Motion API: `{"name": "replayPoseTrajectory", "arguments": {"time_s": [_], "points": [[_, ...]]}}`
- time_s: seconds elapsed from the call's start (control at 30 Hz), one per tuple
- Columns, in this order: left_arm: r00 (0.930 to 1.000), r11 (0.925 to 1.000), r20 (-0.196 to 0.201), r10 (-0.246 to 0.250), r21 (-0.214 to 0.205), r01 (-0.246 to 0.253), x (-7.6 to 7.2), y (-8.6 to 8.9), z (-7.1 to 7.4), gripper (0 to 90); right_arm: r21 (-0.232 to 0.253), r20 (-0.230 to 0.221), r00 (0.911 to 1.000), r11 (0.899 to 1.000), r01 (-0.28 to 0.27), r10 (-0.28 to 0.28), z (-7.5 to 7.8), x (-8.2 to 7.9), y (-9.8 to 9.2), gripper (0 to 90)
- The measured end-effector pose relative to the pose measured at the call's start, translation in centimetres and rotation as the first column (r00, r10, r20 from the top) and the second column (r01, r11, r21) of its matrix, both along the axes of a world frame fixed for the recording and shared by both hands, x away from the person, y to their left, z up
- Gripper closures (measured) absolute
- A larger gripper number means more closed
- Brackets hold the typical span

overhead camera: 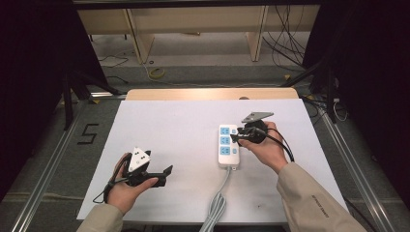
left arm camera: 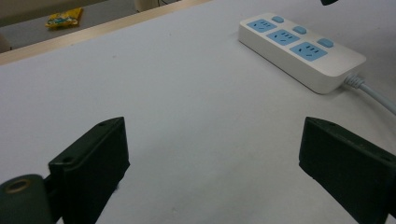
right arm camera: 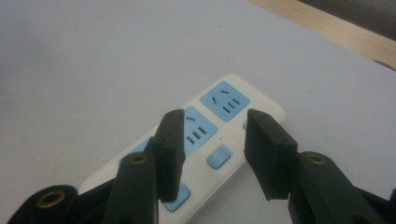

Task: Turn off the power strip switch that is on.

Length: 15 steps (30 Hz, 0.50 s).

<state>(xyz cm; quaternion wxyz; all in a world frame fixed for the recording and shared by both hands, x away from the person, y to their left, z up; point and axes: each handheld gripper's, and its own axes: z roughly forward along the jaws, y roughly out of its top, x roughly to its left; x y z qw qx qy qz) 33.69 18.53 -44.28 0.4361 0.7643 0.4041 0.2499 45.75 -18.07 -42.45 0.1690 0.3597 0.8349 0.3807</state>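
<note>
Hovering R gripper over power strip, jaws apart, L gripper wide

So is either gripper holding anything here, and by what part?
Nothing is held. The left gripper is open over bare table; the right gripper is partly open above the power strip, gripping nothing.

Three cameras, one shared white tabletop

The high view looks forward and down from the person's side, taking in the whole tabletop and the floor beyond. The left gripper view sits low, looking along the left hand-held gripper toward the power strip farther off. The right gripper view looks down from close above that same strip, which all three views share.
</note>
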Motion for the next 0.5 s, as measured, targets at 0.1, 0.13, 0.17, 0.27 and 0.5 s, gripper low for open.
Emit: {"name": "replayPoseTrajectory", "arguments": {"time_s": [0.1, 0.13, 0.17, 0.27, 0.5], "points": [[1.0, 1.0, 0.0, -0.001, -0.001, 0.001, 0.0, 0.0, 0.0, 7.8, 0.01, 0.006, 1.0, 1.0, 0.0, 0.0, 0.4, -0.4, -0.4, 55.0], [1.0, 1.0, 0.0, -0.001, 0.001, 0.001, 0.0, 0.0, 0.0, 7.8, 0.014, 0.008, 1.0, 1.0, 0.0, 0.0, 0.6, -0.5, -0.5, 54.4], [1.0, 1.0, 0.0, 0.0, 0.0, 0.0, 0.0, 0.0, 0.0, 7.8, 0.02, 0.011, 0.9999, 1.0, -0.001, 0.0, 0.7, -0.7, -0.7, 53.8], [1.0, 1.0, -0.002, -0.001, 0.0, 0.001, 0.0, 0.0, 0.0, 7.8, 0.03, 0.018, 0.9998, 1.0, -0.001, 0.001, 1.1, -1.2, -1.1, 51.6], [1.0, 1.0, -0.003, -0.001, 0.0, 0.001, 0.0, 0.0, 0.0, 7.8, 0.045, 0.026, 0.9997, 0.999, -0.004, 0.003, 1.4, -2.2, -2.0, 47.9]]}}
